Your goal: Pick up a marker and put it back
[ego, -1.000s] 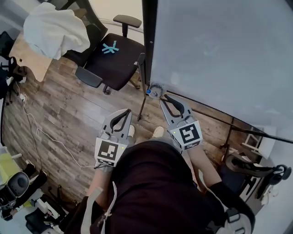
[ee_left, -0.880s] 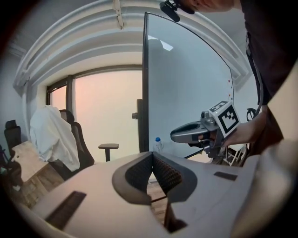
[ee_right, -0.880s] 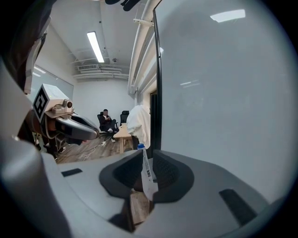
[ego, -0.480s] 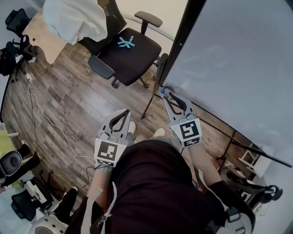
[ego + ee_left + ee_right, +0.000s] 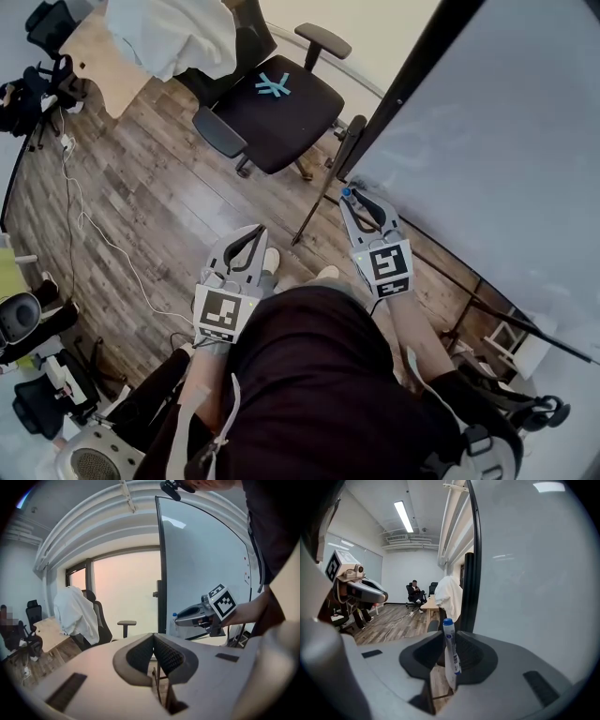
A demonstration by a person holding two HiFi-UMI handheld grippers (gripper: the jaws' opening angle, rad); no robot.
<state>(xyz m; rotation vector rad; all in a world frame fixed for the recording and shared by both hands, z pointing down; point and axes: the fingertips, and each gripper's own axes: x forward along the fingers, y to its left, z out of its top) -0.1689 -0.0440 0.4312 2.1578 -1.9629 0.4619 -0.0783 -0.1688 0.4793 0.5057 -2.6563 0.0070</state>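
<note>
My right gripper (image 5: 448,639) pinches the blue-capped marker (image 5: 451,660) by its barrel beside the whiteboard (image 5: 525,573). I'd judge it light, stiff and slick. Left gripper (image 5: 153,644) closed, empty.

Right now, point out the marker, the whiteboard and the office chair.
marker (image 5: 449,649), right gripper view, on its white barrel
whiteboard (image 5: 511,141), head view, on its bare face
office chair (image 5: 281,122), head view, on its seat

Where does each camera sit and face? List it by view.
Head view: on the head, steeply down at chair, whiteboard; torso, left gripper, right gripper show.
Left gripper view: on the left gripper, along its shut jaws toward the whiteboard; right gripper shows.
Right gripper view: on the right gripper, along jaws shut on the marker; left gripper shows.
Shared: whiteboard in all.
</note>
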